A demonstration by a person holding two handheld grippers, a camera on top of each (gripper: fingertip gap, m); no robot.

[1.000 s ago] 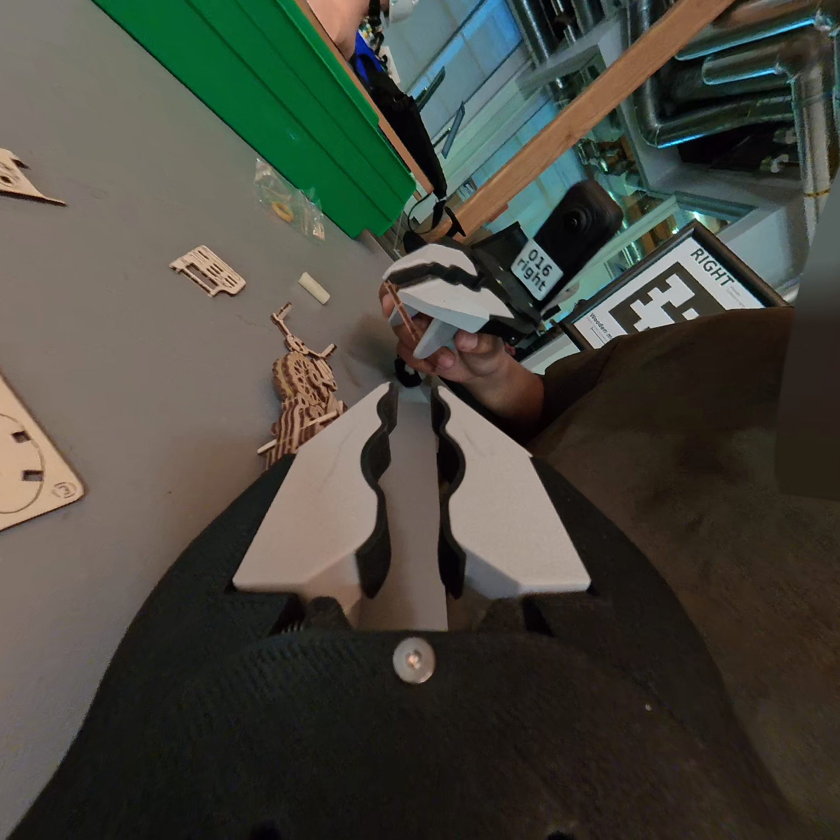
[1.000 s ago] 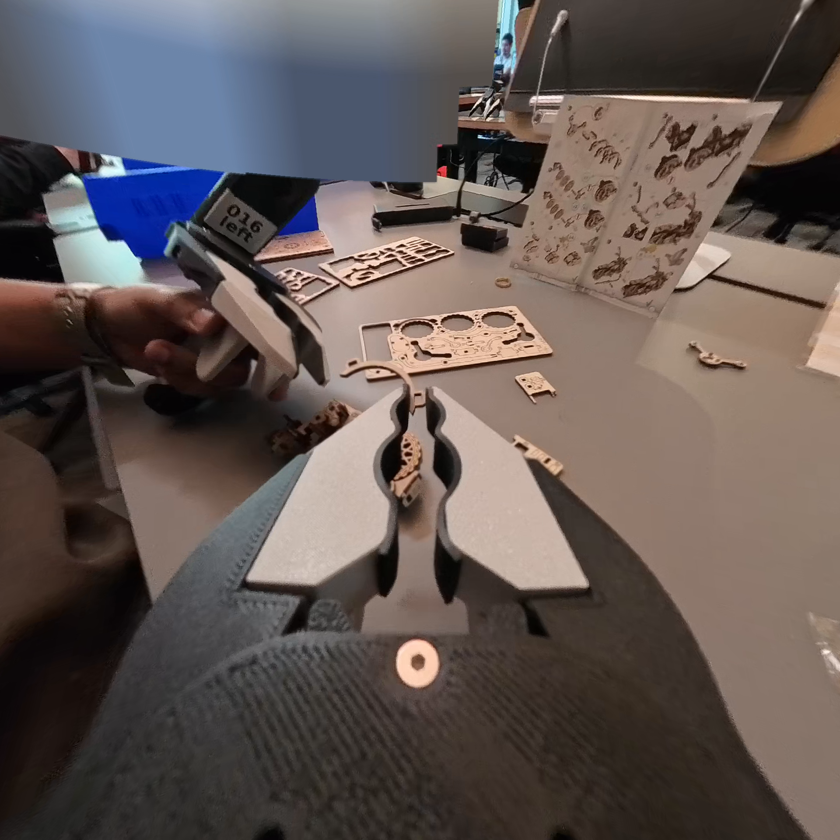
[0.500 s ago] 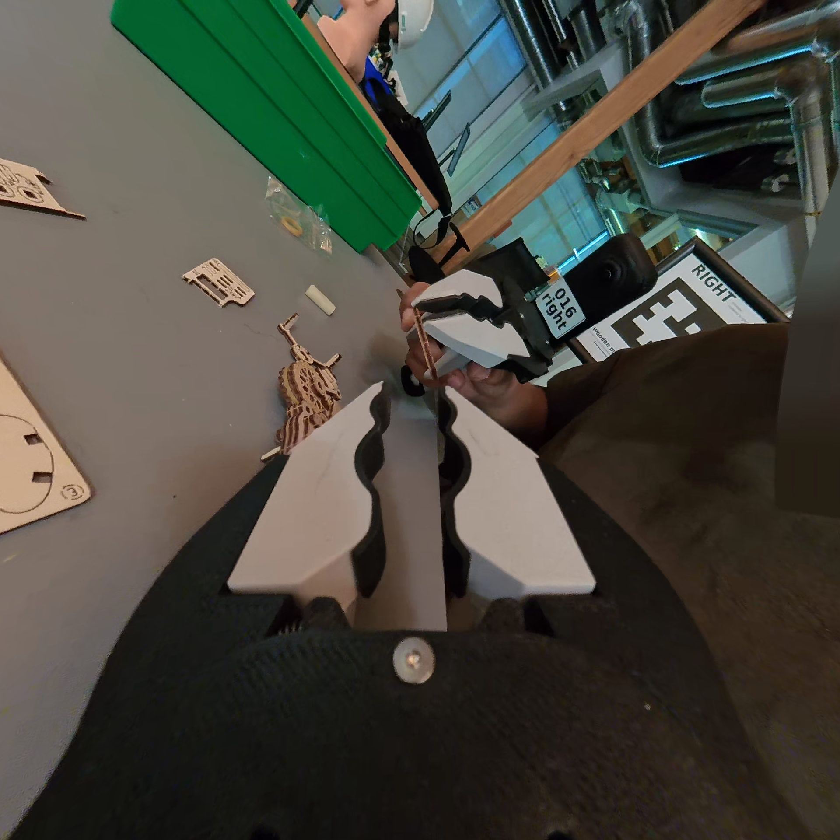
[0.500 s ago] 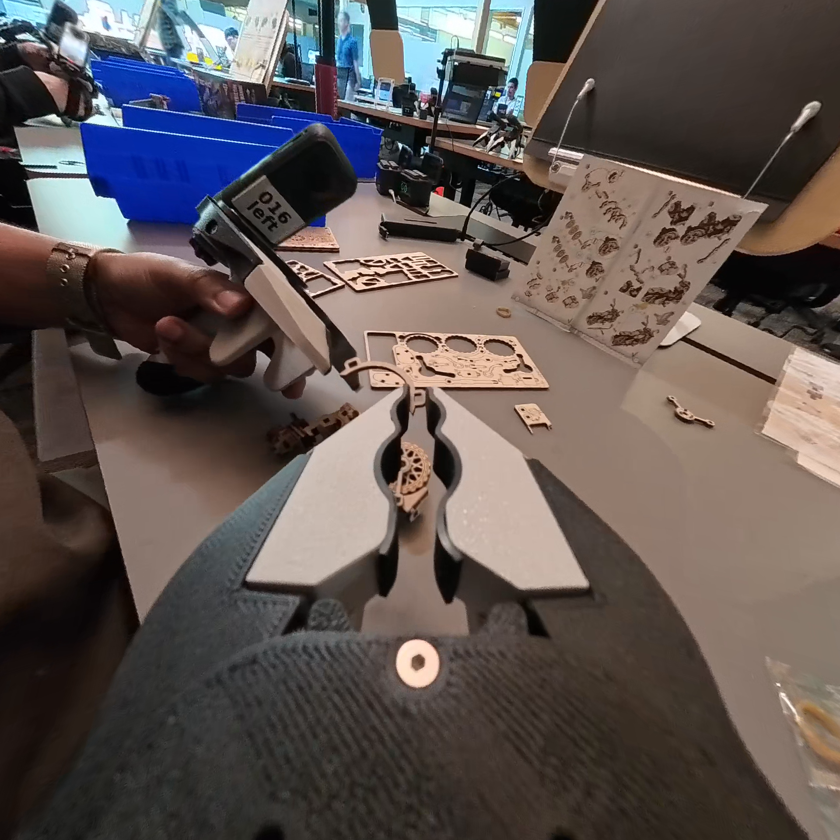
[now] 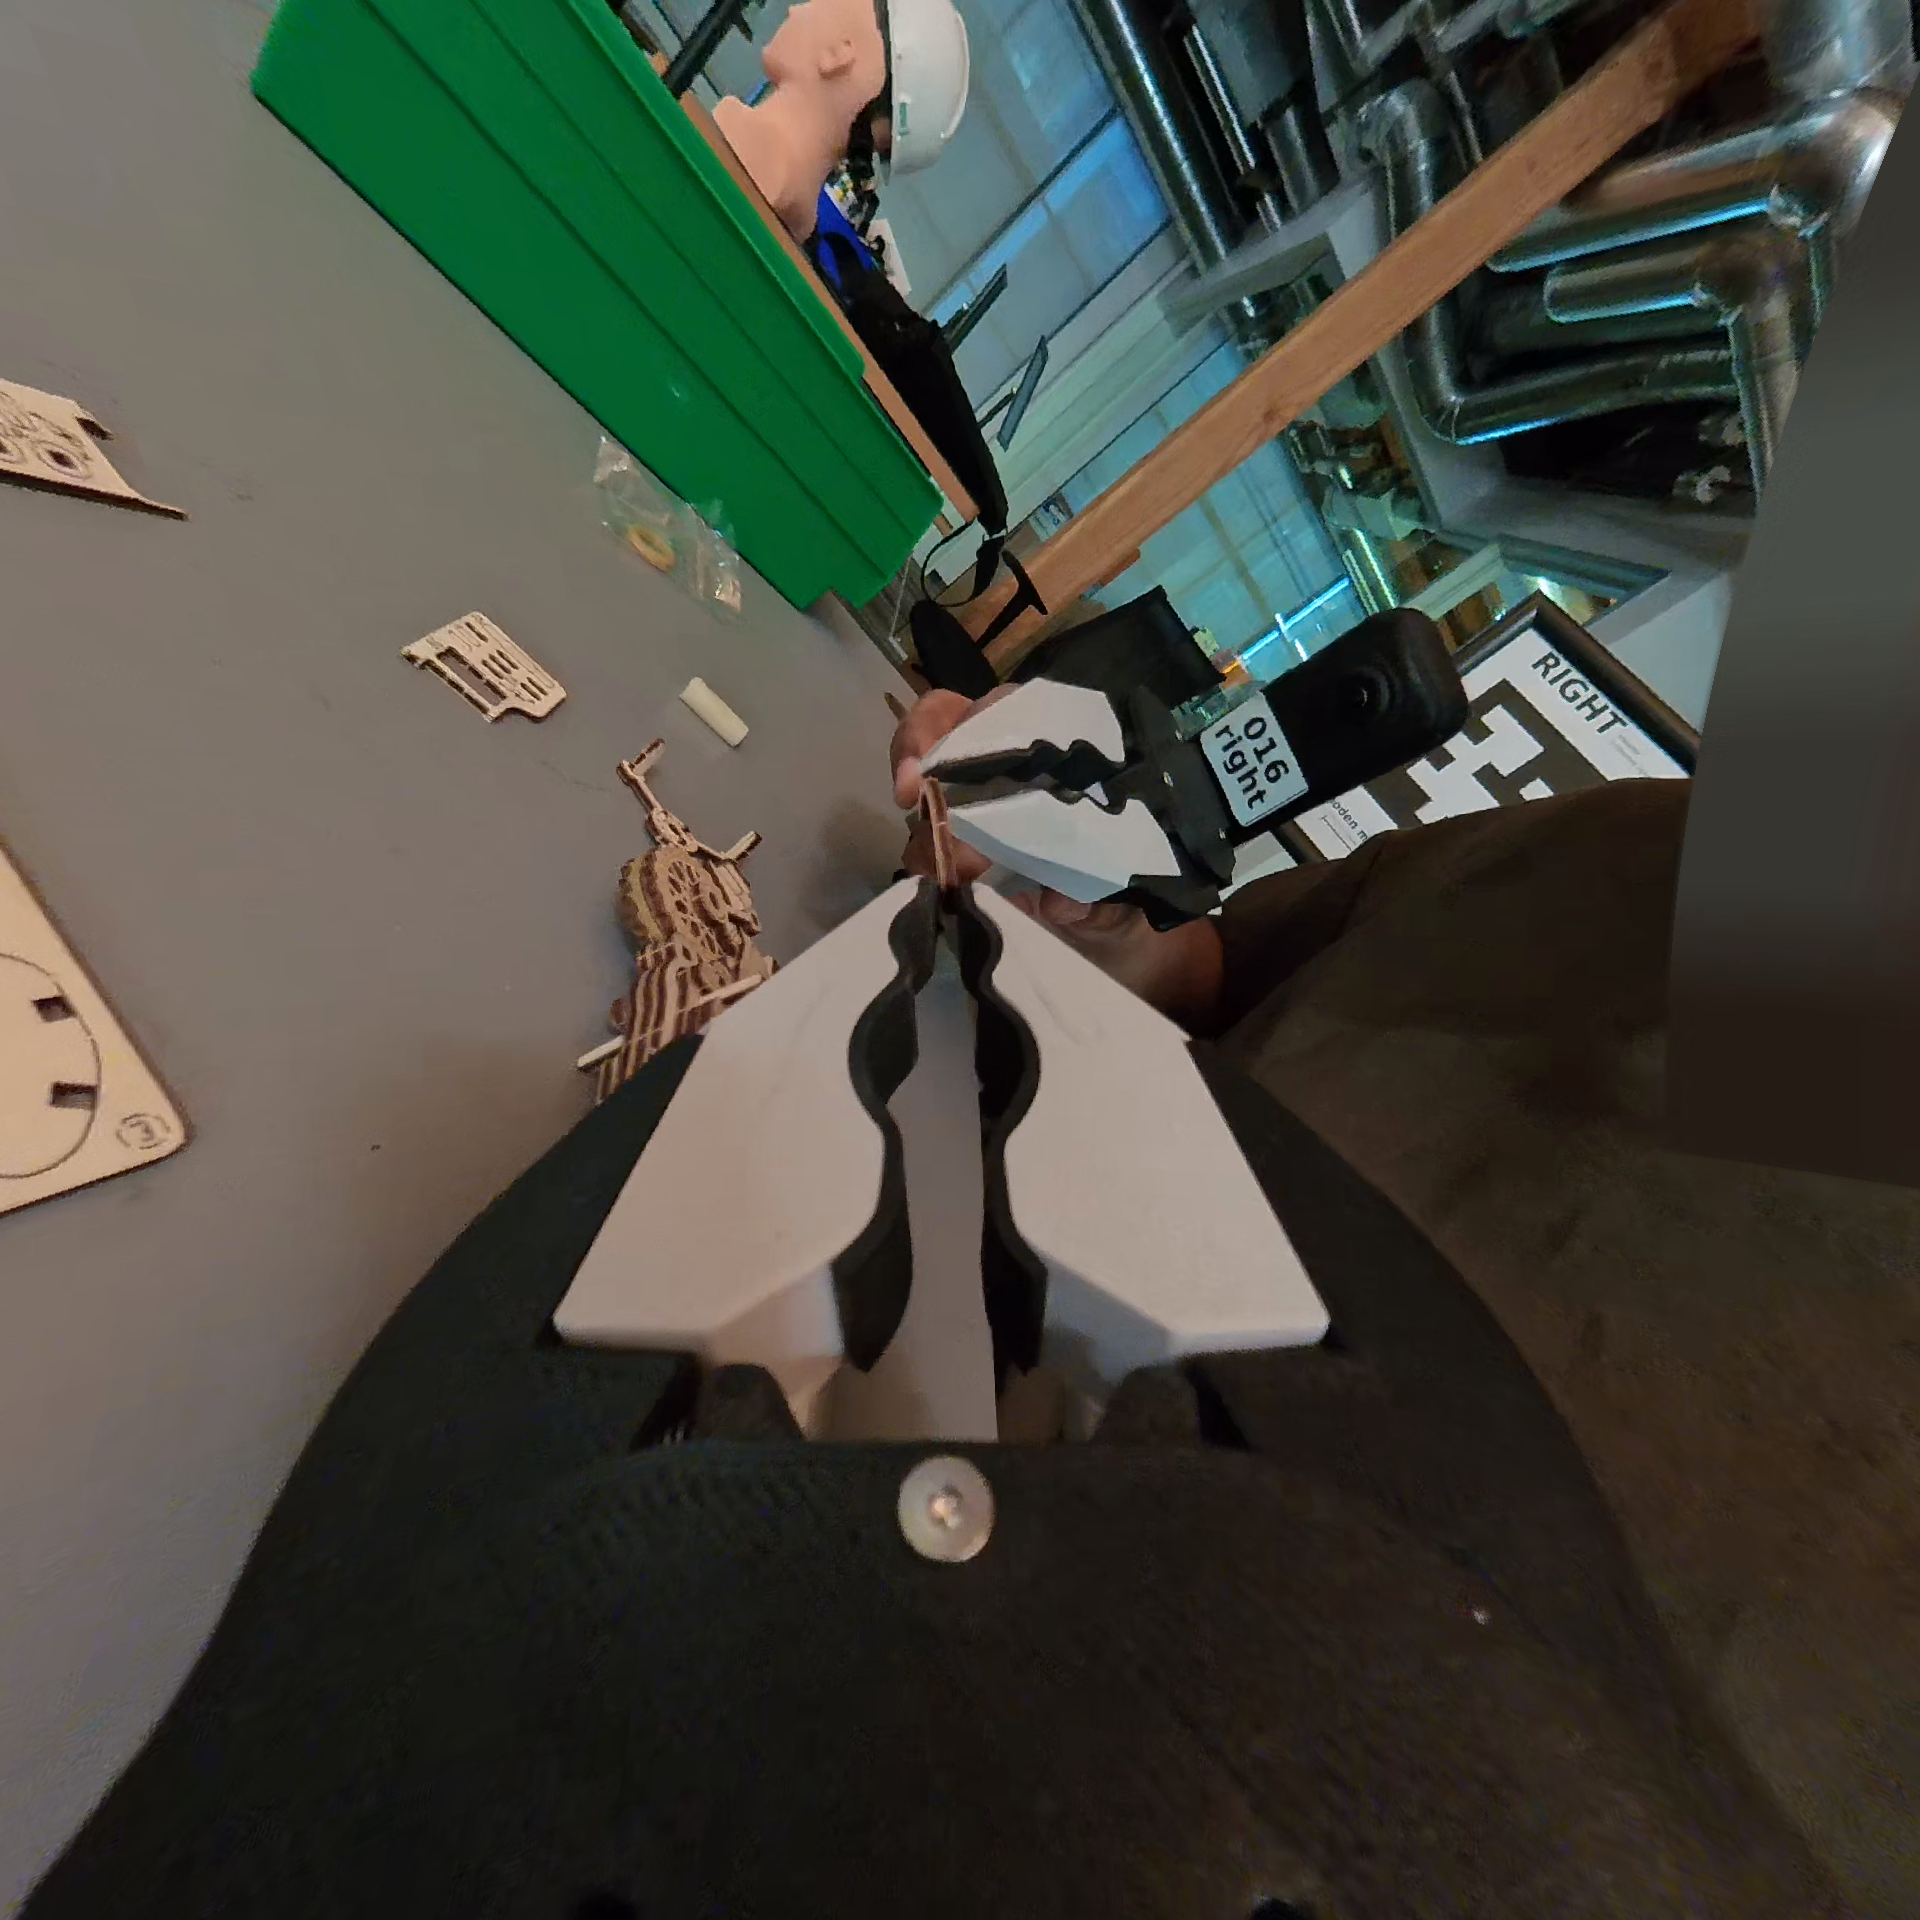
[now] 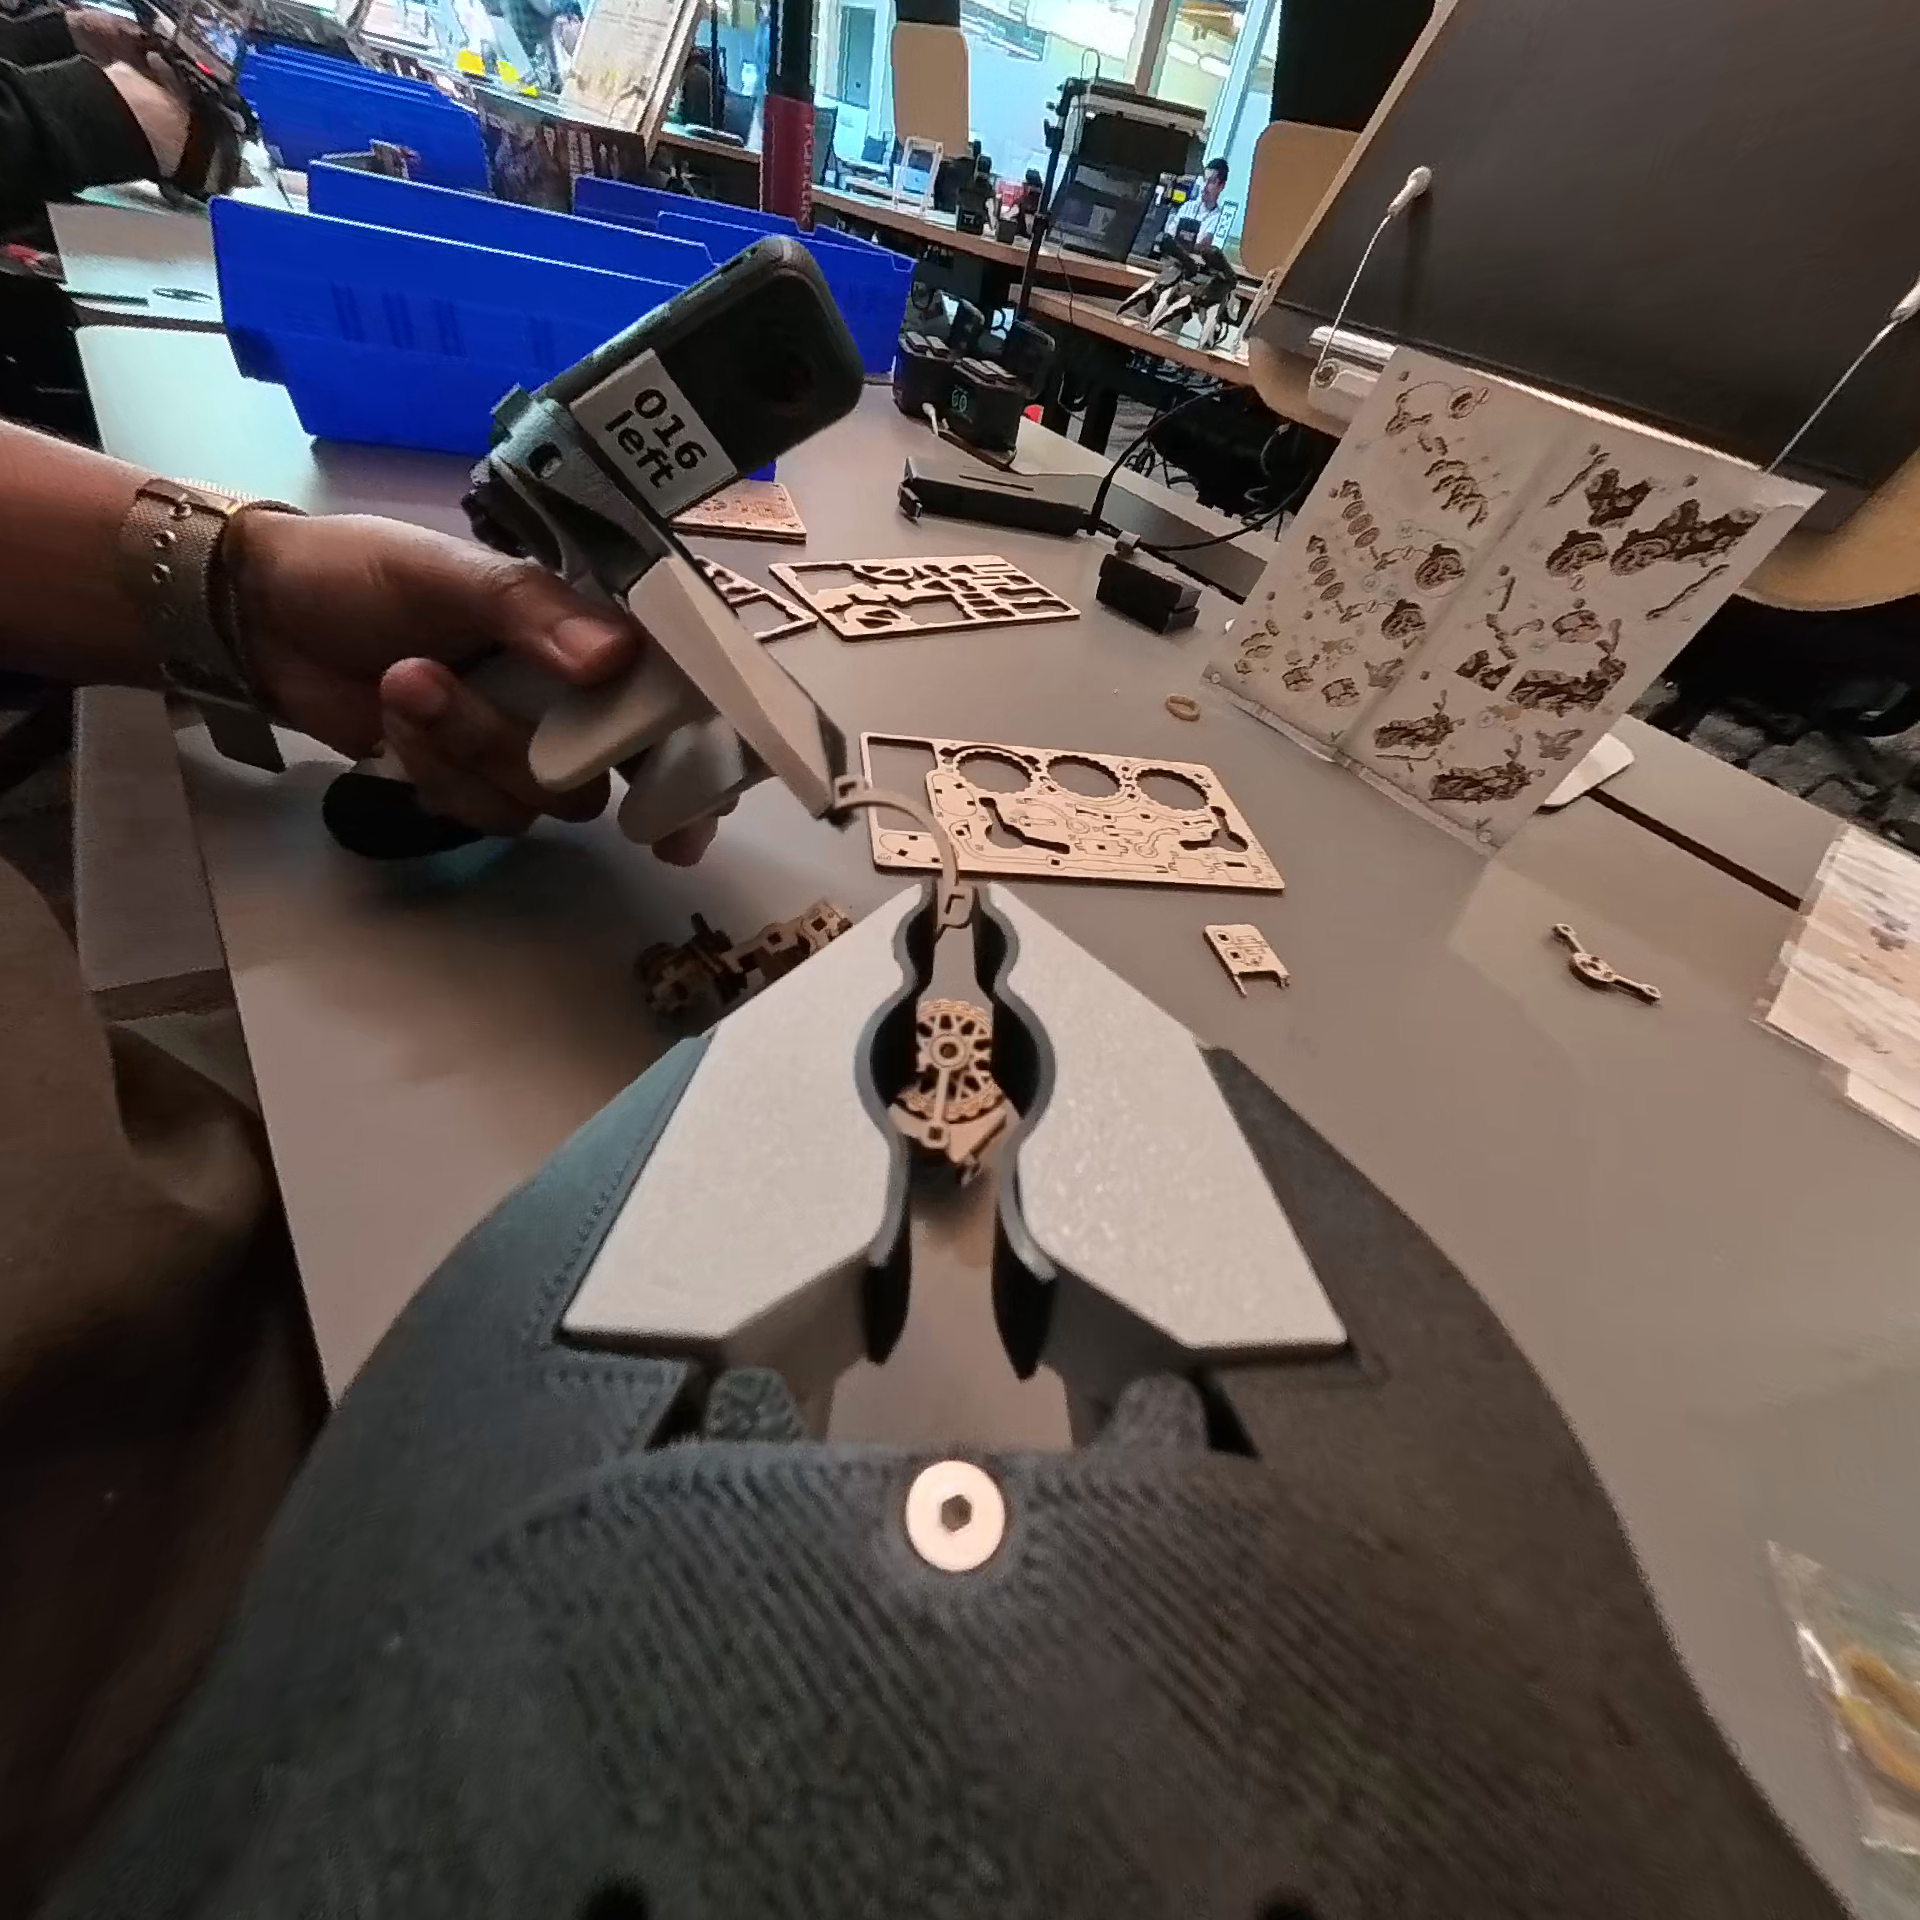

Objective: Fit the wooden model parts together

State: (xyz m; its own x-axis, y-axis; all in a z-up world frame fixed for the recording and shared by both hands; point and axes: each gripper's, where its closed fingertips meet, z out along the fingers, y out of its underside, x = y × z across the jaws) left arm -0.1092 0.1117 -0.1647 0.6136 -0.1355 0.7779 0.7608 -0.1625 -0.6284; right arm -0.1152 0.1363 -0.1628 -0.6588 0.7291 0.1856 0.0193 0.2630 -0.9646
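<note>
Pinching 1 thin curved wooden piece [image 6: 906,831]: both grippers.

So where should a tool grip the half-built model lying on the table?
Probably across the thick layered body of the half-built model, coming from above with the jaws on its long sides. It lies flat on the table, and the thin rods poking from its ends look too fragile to pinch. Both the left tool and right tool are shut on the gear part.
</note>
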